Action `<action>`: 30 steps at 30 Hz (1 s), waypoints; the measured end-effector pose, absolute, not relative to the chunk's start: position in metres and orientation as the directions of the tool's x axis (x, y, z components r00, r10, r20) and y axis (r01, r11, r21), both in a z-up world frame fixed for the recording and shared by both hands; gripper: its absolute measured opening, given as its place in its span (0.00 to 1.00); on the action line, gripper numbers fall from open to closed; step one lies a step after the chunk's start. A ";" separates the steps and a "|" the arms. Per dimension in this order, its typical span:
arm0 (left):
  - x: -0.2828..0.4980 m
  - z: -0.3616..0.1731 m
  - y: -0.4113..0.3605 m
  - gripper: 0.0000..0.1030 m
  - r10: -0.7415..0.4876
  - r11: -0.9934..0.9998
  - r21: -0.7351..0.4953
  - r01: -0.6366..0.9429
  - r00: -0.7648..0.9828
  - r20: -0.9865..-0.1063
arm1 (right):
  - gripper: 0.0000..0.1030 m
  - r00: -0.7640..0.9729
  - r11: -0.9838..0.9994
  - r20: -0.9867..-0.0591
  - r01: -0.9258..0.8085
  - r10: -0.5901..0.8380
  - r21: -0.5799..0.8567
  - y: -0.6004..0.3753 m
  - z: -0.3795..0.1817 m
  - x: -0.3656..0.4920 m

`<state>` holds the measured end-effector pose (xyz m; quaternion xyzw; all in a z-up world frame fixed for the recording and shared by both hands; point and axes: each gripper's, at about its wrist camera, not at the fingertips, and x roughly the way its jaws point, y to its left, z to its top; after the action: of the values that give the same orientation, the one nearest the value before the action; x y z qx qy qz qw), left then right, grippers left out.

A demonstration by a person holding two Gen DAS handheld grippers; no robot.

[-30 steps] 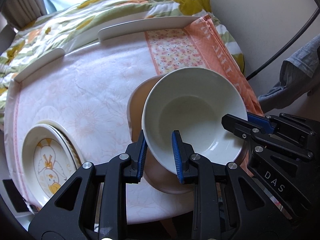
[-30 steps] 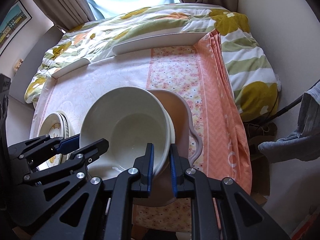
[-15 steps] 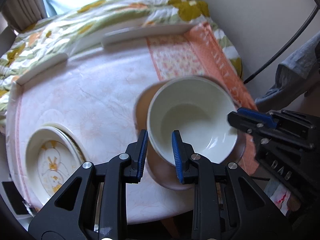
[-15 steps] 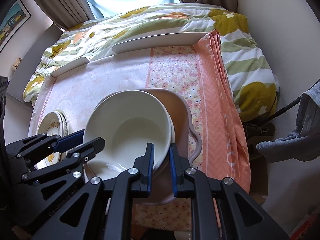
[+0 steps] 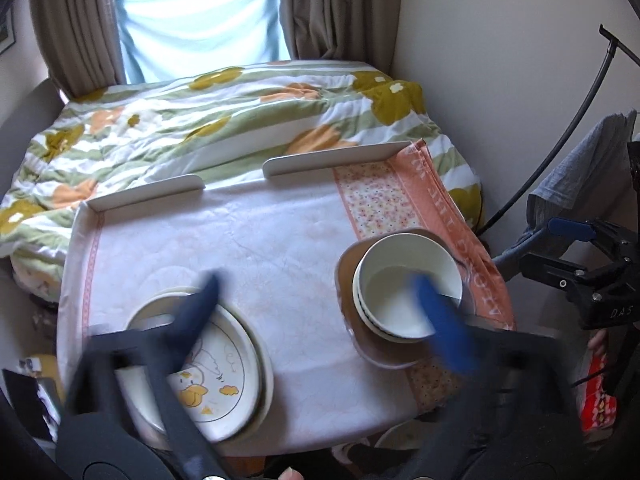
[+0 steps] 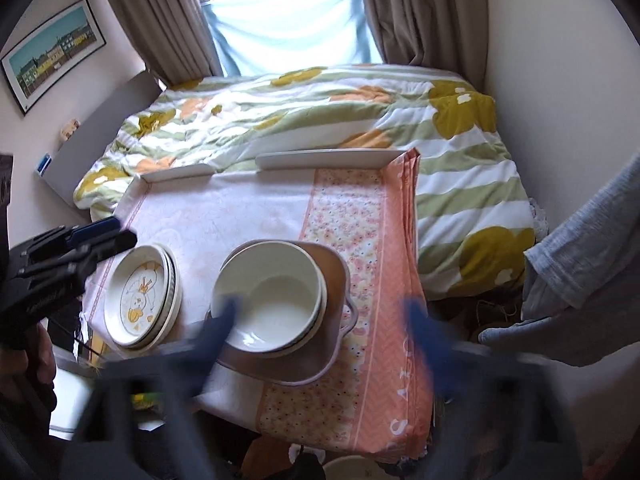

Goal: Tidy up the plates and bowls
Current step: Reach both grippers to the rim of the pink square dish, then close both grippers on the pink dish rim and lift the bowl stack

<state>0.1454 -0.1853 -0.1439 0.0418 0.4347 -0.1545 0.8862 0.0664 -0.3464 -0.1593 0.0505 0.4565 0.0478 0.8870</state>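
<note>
A stack of white bowls [image 5: 408,284] sits inside a brown dish [image 5: 376,354] at the table's right side; it also shows in the right wrist view [image 6: 268,300]. A stack of duck-print plates [image 5: 216,376] lies at the front left, also in the right wrist view [image 6: 140,292]. My left gripper [image 5: 316,312] is open, blurred and empty, raised above the table. My right gripper [image 6: 320,320] is open, blurred and empty, above the bowls.
The small table [image 5: 224,232] has a white cloth and raised back rails [image 5: 340,158]. An orange floral cloth [image 6: 352,248] covers its right side. A bed with a flowered quilt [image 5: 200,120] lies behind. Grey clothing [image 6: 580,276] hangs at the right.
Both grippers let go of the bowl's rim, opened wide and pulled back and up. The white bowl now rests on the stack in the brown dish.
</note>
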 end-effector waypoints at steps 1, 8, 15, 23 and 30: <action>0.145 -0.146 -0.183 1.00 -0.245 0.948 -0.071 0.309 0.573 -0.782 | 0.99 0.586 0.990 -0.800 -0.037 0.129 0.133 -0.347 -0.159 0.067; 0.151 -0.195 -0.185 1.00 -0.186 0.939 -0.027 0.343 0.441 -0.878 | 0.99 0.467 0.996 -0.880 -0.051 0.091 0.076 -0.348 -0.184 0.069; 0.160 -0.245 -0.193 1.00 -0.200 0.916 -0.076 0.393 0.286 -0.937 | 0.99 0.350 0.998 -0.937 -0.068 0.014 -0.010 -0.349 -0.226 0.080; 0.177 -0.275 -0.207 1.00 -0.174 0.898 -0.072 0.435 0.198 -0.965 | 0.95 0.262 0.989 -0.965 -0.148 0.012 -0.027 -0.345 -0.263 0.101; 0.183 -0.289 -0.217 0.91 -0.178 0.888 -0.082 0.453 0.174 -0.969 | 0.56 0.216 0.976 -0.975 -0.220 0.042 -0.006 -0.335 -0.281 0.111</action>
<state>0.1830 -0.2172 -0.2891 0.1129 0.6080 -0.2082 0.7578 0.1113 -0.3349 -0.2808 -0.0715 0.6204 0.0844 0.7765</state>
